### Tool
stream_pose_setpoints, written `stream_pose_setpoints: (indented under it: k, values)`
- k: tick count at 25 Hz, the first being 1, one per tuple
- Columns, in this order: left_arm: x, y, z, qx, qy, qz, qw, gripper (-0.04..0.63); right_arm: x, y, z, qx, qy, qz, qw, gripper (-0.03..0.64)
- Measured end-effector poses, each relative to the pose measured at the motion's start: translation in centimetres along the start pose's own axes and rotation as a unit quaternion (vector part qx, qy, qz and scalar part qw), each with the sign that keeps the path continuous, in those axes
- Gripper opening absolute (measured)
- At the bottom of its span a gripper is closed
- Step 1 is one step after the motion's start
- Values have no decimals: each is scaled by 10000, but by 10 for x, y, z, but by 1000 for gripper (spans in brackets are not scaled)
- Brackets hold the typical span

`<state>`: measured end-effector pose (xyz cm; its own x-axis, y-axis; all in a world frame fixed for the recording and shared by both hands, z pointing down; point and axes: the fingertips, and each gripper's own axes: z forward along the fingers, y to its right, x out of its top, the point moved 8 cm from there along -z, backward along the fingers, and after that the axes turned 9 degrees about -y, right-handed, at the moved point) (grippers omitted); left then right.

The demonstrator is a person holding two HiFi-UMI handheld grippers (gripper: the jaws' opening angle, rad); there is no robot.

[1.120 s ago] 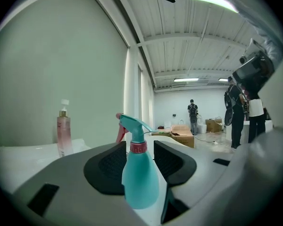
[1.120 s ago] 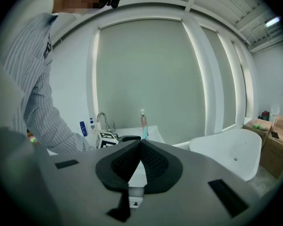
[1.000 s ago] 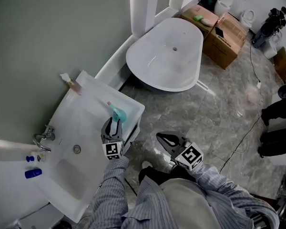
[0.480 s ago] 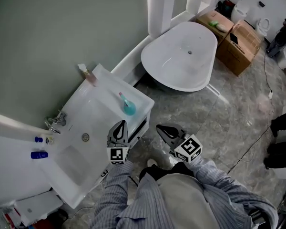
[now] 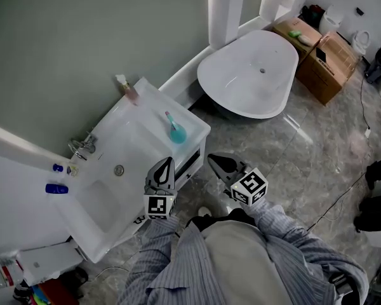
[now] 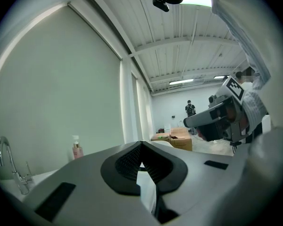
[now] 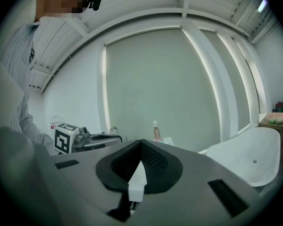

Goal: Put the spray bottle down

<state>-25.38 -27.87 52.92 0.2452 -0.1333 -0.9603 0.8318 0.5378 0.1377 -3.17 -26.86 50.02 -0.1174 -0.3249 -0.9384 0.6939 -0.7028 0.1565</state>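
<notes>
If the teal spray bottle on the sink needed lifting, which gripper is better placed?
Left, probably: the left gripper sits at the sink edge, nearer the spray bottle; the right gripper hangs over the floor. Both are shut, empty.

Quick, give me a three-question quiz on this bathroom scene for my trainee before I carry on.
1. True or false: the spray bottle stands on the sink counter, apart from the right tool.
2. The left tool is: A) open, B) shut and empty, C) shut on the bottle.
3. Fill in: the white fixture beyond the sink counter is a ____.
Key: 1 true; 2 B; 3 bathtub.
</notes>
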Motion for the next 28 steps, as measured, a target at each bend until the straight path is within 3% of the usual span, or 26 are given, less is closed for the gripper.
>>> stream_pose_setpoints:
  k: [28]
  values:
    - [26, 27, -22, -46, 195, 40, 9998, 0, -3, -12, -23, -44, 65, -49, 10000, 15]
